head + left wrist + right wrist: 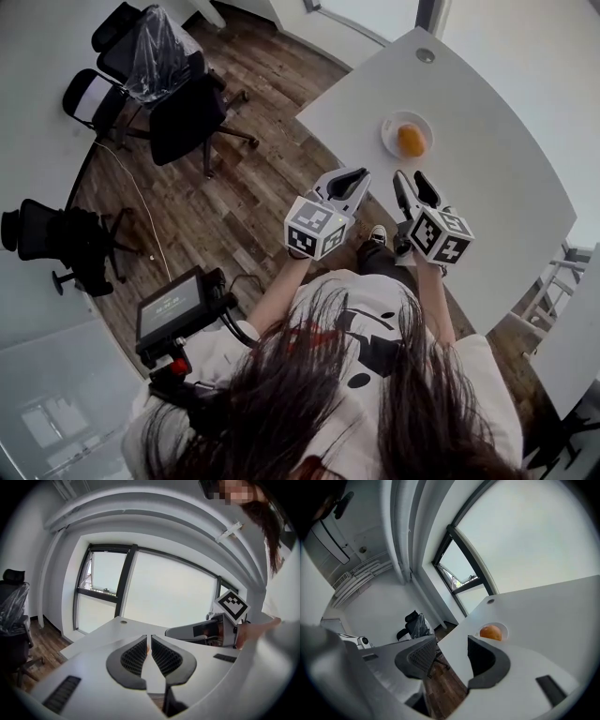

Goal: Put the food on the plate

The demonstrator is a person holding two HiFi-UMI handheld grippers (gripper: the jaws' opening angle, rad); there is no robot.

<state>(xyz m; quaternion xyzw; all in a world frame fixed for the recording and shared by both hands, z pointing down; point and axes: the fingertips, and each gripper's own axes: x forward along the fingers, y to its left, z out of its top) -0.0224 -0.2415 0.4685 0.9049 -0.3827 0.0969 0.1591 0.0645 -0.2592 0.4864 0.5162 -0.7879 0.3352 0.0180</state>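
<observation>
An orange round food (411,140) lies on a small white plate (389,127) on the white table (487,159). Through the right gripper view the food (491,632) and the plate (503,626) show beyond the jaws, well ahead of them. My right gripper (413,182) (450,641) hovers at the table's near edge, its jaws apart with nothing between them. Beside it, over the wooden floor, my left gripper (360,174) (149,640) is shut and empty, its ribbed pads almost touching. Neither gripper touches the food or the plate.
Black office chairs (187,112) stand on the wood floor (244,197) to the left, one under clear plastic (155,52). A screen on a stand (173,305) sits near the person's left side. A round cable hole (426,54) marks the table's far part.
</observation>
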